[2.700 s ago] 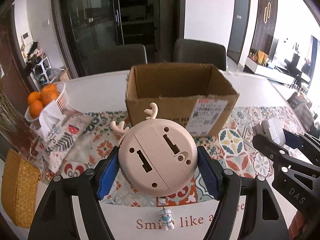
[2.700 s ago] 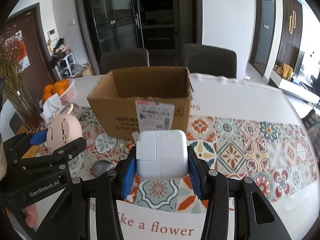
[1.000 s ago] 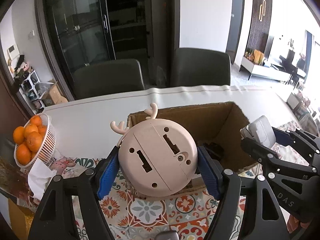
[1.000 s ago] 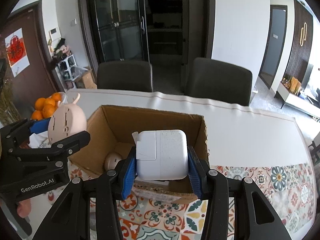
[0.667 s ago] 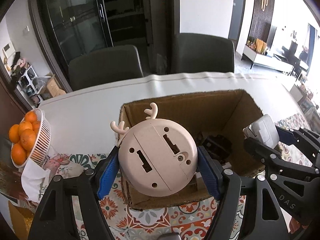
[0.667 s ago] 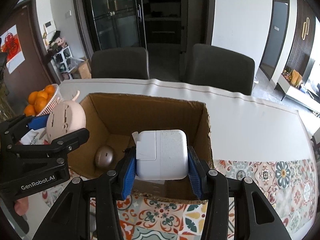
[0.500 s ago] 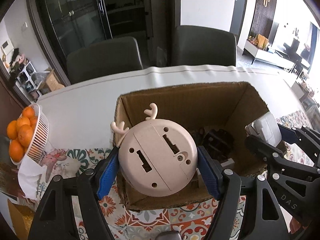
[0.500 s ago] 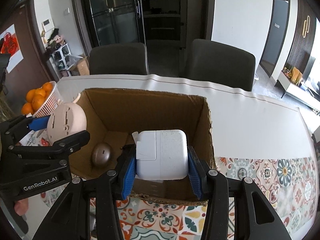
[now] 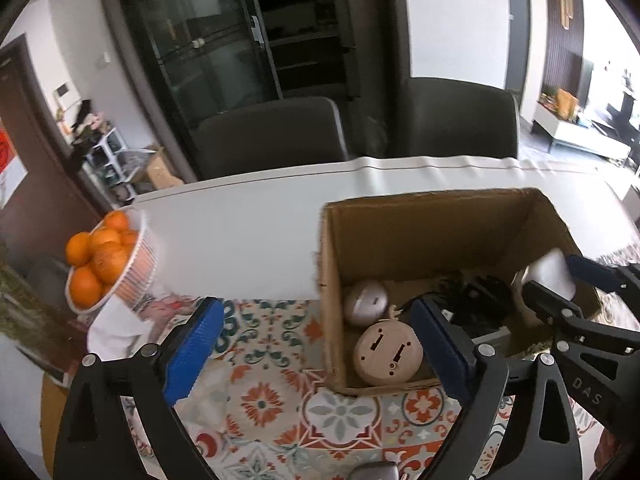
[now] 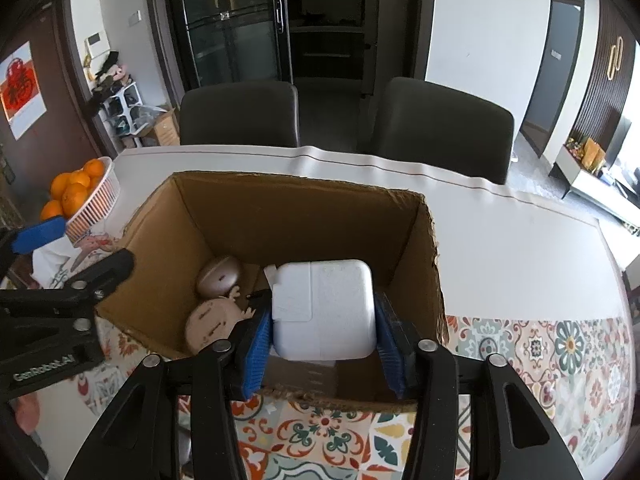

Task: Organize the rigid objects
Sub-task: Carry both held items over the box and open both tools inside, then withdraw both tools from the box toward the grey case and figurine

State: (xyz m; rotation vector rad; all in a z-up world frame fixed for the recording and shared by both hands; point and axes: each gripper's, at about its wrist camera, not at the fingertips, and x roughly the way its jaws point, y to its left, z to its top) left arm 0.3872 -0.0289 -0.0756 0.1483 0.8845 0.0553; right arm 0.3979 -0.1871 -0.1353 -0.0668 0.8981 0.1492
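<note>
Over the near left corner of the open brown cardboard box [image 9: 436, 232], the left gripper [image 9: 316, 348] has its 2 blue-padded jaws spread wide and opening, with nothing pressed between them. The round beige deer-shaped toy with small antlers [image 9: 387, 354] lies below and beyond the pads on the box floor, back face up, showing 2 slots. It sits just inside the right pad, clear of both. Touching or just beside its far edge is a smaller rounded grey-beige object [image 9: 366, 303], and to the right of that lies a tangle of black cable or plastic [image 9: 476, 292], too dark to make out.

Over the near right part of the same box, the right gripper [image 10: 320, 330] holds its blue pads on either side of the white square power adapter [image 10: 323, 310]. Its jaws are opening; the pads look at or barely off the adapter's sides, and a grip cannot be confirmed. The adapter is inside the box mouth, above the floor.

The box stands on a patterned tile-print tablecloth [image 9: 276, 396]. Left of it is a white basket of oranges [image 9: 108, 264], and 2 dark chairs [image 10: 240, 114] stand behind the table.
</note>
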